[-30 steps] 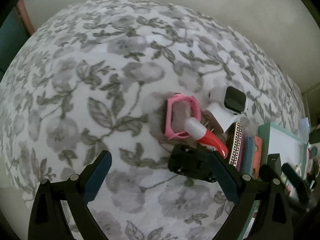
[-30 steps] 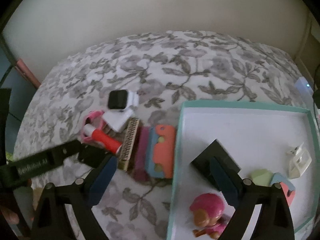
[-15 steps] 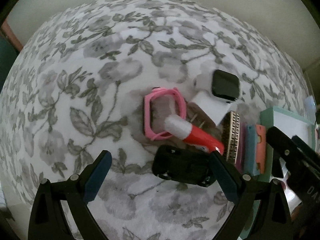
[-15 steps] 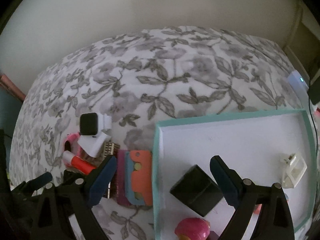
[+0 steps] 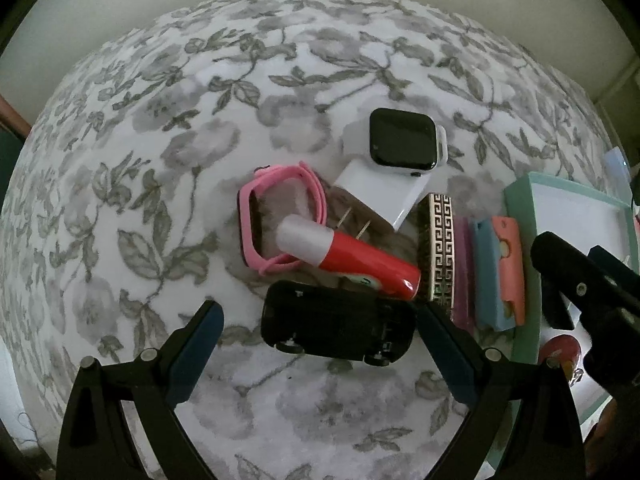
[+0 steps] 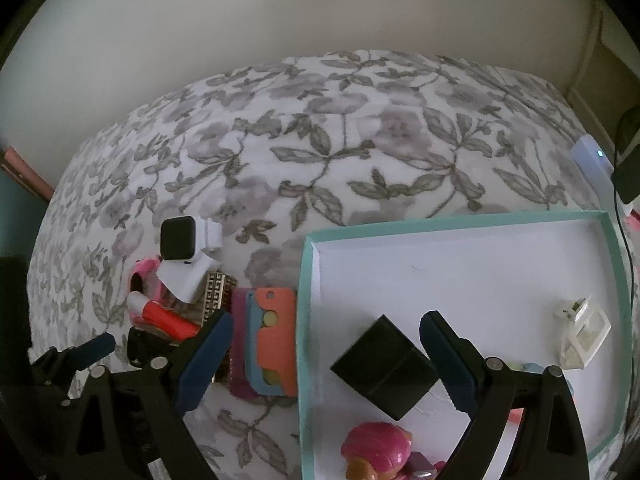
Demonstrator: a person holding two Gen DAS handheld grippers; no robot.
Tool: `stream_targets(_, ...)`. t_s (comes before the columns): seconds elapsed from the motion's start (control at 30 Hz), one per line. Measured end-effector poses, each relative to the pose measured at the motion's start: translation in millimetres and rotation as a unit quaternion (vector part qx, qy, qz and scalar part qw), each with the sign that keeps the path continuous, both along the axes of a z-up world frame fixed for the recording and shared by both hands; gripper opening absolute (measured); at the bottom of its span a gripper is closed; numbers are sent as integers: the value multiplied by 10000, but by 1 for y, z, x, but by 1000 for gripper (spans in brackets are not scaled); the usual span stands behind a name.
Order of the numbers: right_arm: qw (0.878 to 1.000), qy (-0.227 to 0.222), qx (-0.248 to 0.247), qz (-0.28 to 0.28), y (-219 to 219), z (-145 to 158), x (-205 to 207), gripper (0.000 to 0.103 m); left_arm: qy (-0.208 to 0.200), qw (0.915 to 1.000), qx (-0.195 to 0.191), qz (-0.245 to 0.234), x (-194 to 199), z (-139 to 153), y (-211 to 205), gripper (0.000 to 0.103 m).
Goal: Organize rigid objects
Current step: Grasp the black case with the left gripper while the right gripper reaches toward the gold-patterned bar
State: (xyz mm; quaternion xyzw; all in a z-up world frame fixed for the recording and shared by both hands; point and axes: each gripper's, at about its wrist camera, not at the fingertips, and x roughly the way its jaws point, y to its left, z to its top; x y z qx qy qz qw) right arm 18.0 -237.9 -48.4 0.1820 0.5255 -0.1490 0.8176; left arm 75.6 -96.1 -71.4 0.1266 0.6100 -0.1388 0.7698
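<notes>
Floral cloth (image 5: 200,160) covers the whole surface. Next in size, the teal-rimmed tray (image 6: 308,320) sits at its right, holding a black cube (image 6: 386,366), a pink-haired doll (image 6: 378,450) and a white lantern-shaped piece (image 6: 584,338). Left gripper (image 5: 320,332) is spread wide around a black toy car (image 5: 336,326), touching neither side of it. Right gripper (image 6: 326,340) hangs spread above the tray's left rim, empty. Beyond the car lie a red tube (image 5: 360,258), pink band (image 5: 276,216), white charger (image 5: 384,196) and smartwatch (image 5: 404,140), clustered together.
</notes>
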Motion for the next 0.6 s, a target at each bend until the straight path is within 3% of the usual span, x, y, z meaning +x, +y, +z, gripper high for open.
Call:
stream_targets(0.27,10000,44,-38,27,2,-2,0,96,-91,9999,21,-42,-1,0,0,96)
stream_targets(0.37,9999,85,-42,39,3,-3,1,96,47,9999,-63,-84,-1,-2,-1,78)
stream_targets(0.6,9999,81,-22,111,5,-4,3,96,74,9997,-199,132,1,-2,10,77)
